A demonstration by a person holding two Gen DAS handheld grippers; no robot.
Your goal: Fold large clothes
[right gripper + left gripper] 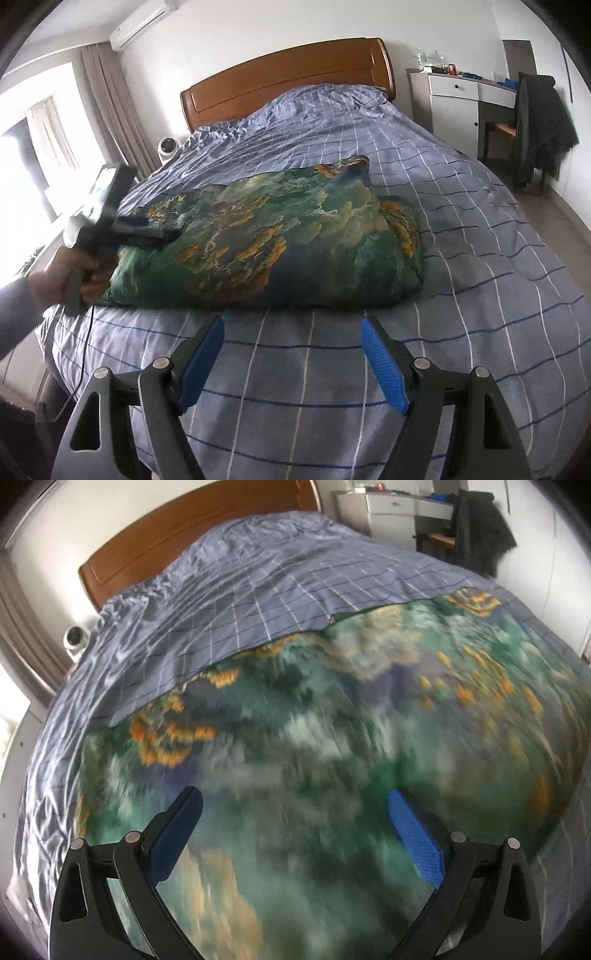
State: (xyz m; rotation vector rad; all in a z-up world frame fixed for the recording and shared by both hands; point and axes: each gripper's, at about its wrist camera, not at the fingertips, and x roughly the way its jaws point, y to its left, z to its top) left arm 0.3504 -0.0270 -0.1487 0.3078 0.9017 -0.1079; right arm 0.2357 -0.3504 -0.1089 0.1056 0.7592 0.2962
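Green printed garment (280, 236) folded on checked bed (480, 258).
Left gripper (295, 808) over garment, fingers wide, holding nothing; right gripper (291, 332) short of it, fingers wide, holding nothing.

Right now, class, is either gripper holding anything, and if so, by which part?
Nothing is held. The left gripper hangs open over the green quilt, and the right gripper is open above the blue bedspread.
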